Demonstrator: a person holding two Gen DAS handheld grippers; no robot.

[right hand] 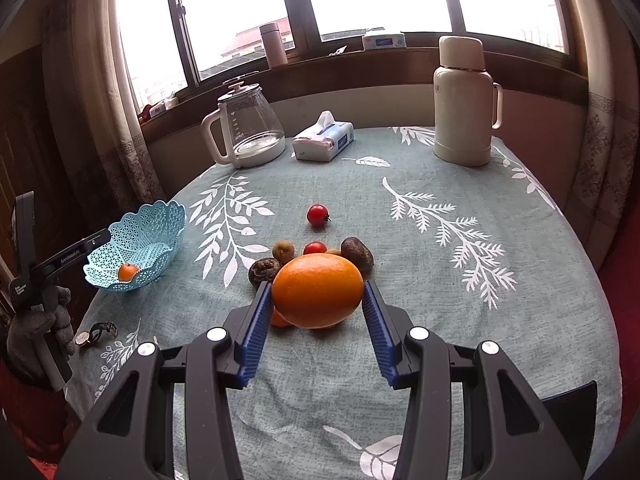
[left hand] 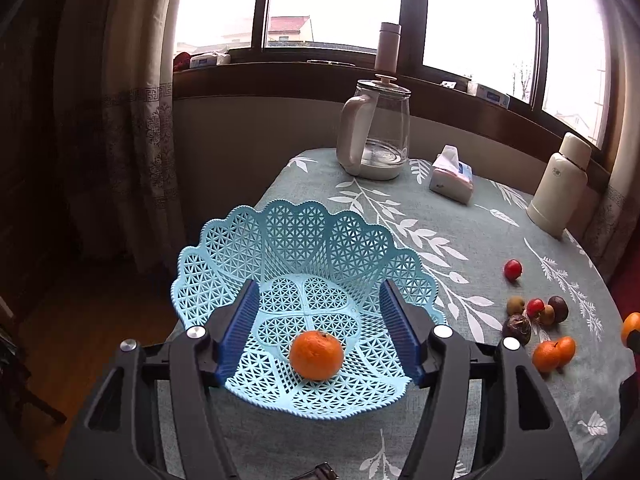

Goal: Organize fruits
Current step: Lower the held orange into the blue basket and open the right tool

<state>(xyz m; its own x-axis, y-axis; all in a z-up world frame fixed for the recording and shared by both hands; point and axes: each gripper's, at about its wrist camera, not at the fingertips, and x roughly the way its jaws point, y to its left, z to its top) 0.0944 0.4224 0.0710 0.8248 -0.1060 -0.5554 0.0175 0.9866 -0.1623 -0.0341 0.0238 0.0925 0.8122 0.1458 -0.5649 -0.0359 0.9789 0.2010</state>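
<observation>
Right gripper [right hand: 317, 296] clamped on orange [right hand: 318, 290]; left gripper [left hand: 318, 300] apart over basket [left hand: 304, 236]; wristwatch [right hand: 96, 333] in right view only.

You see: oranges, four [right hand: 317, 290]; cherry tomatoes, two [right hand: 317, 214]; passion fruits, two [right hand: 357, 254]; basket, one [right hand: 136, 240]; kettle, one [right hand: 250, 124]; thermos, one [right hand: 464, 100].

The basket [right hand: 136, 246] sat at the table's [right hand: 440, 320] nine o'clock edge with one orange [right hand: 127, 272] in it. A fruit cluster [right hand: 316, 256] lay at centre, a lone tomato [right hand: 317, 215] just beyond at twelve. Across the far edge stood the kettle [right hand: 246, 128] at eleven, tissue pack [right hand: 323, 140] at twelve, flask [right hand: 464, 104] at one. A watch [right hand: 96, 333] lay at seven, near the basket.
</observation>
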